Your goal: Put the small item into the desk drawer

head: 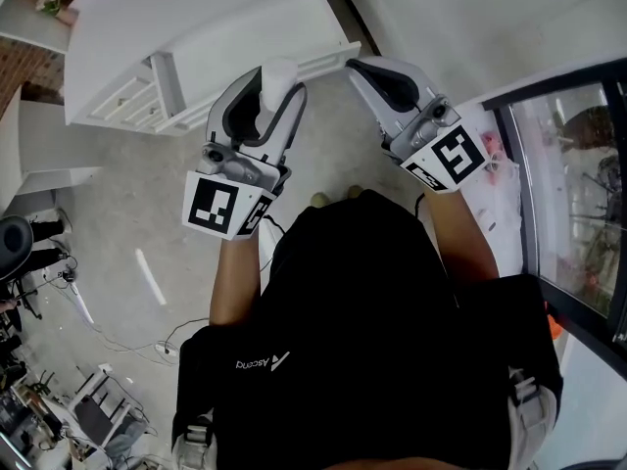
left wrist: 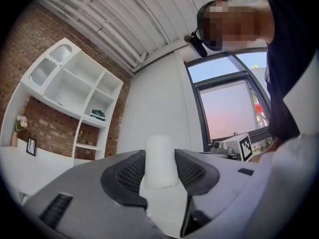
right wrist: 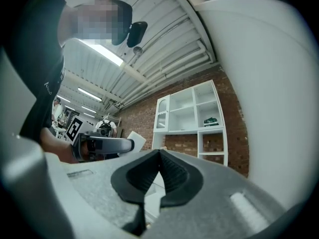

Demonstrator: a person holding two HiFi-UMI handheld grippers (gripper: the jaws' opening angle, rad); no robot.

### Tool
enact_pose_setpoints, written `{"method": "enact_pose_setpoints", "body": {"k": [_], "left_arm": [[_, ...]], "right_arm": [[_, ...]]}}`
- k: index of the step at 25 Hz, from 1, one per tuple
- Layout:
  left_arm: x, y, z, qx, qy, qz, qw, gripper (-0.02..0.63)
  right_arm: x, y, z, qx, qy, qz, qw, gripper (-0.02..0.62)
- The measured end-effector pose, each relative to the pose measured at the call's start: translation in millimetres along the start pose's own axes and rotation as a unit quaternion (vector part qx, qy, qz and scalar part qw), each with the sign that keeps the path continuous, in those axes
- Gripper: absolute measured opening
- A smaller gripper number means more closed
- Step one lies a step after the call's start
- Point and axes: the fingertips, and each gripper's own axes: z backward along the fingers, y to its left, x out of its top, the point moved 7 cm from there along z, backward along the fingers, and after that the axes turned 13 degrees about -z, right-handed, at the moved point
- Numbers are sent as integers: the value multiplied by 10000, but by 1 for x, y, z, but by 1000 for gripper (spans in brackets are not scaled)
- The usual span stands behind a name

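The left gripper clamps its ribbed black pads on the small item, a smooth, matte white cylinder, possibly foam, held upright. The right gripper has its pads pressed together, empty. Both hang beside the white desk corner.

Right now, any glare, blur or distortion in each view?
Head view: sharp, even light, mildly bowed edges. Left gripper view: strong fisheye, black corners, window well exposed, item sharp. Right gripper view: fisheye too, ceiling light blown out.
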Motion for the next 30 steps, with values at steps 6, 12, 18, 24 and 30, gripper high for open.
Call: {"method": "enact_pose_setpoints", "body": {"k": [6, 12, 18, 24, 30], "left_arm": [[-10, 24, 3, -112, -24, 81, 9999, 178], [-18, 42, -2, -120, -7, 110, 9999, 178], [-30, 62, -21, -58, 27, 77, 9999, 178], [-46, 87, -58, 28, 148, 12, 9999, 178], [-71, 118, -109, 103, 364, 8, 9993, 178]], "right_arm": [[-10, 2, -16, -185, 79, 16, 9998, 0], [-11, -8, -30, -250, 112, 45, 9996, 0], [-12, -37, -47, -214, 96, 80, 9997, 0], [-13, -86, -73, -99, 124, 206, 9997, 0], [-16, -151, -104, 10, 146, 187, 9997, 0]]}}
